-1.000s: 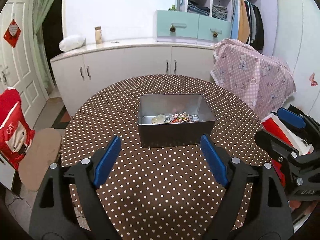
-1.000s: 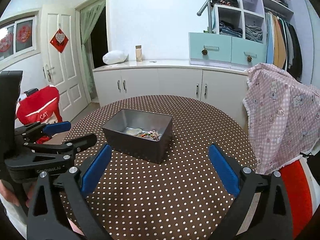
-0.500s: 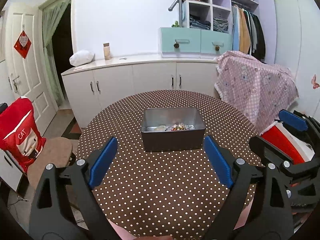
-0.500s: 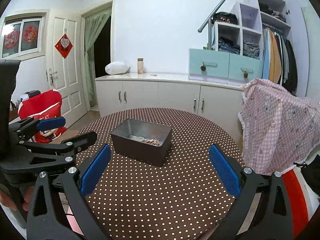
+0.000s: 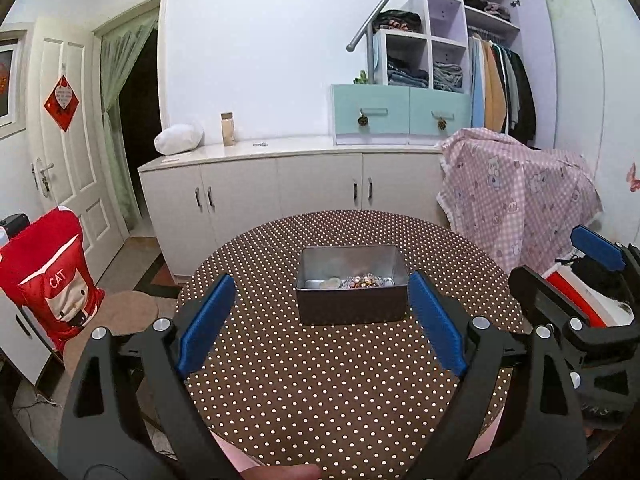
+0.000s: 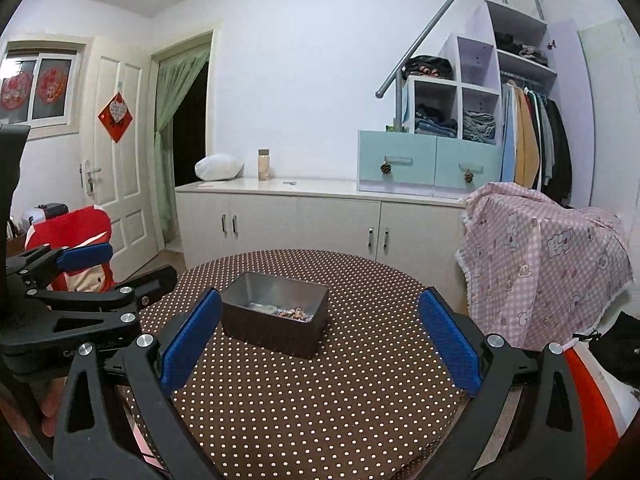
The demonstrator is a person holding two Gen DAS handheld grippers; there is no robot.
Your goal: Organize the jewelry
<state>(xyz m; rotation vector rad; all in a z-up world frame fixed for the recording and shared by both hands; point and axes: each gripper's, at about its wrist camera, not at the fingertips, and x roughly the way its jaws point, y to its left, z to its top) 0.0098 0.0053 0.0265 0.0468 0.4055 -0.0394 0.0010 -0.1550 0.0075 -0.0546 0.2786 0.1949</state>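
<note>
Both hang released: left gripper (image 5: 320,320) just widened, nothing between; right gripper (image 6: 320,340) likewise. Clip the tin (image 5: 351,296) mid-frame and jewelry (image 5: 362,281) spills.

My left gripper (image 5: 320,320) is black, with two long arms shaped like an upside-down V. Each finger has a bumpy blue pad (image 5: 206,322) on the inside. Shiny round silver screws (image 5: 161,324) sit on the black arms. My right gripper (image 6: 320,338) looks just the same: black arms, blue pads (image 6: 448,340), silver screws (image 6: 494,341). Small pale letters, too small to read, mark one black frame.
</note>
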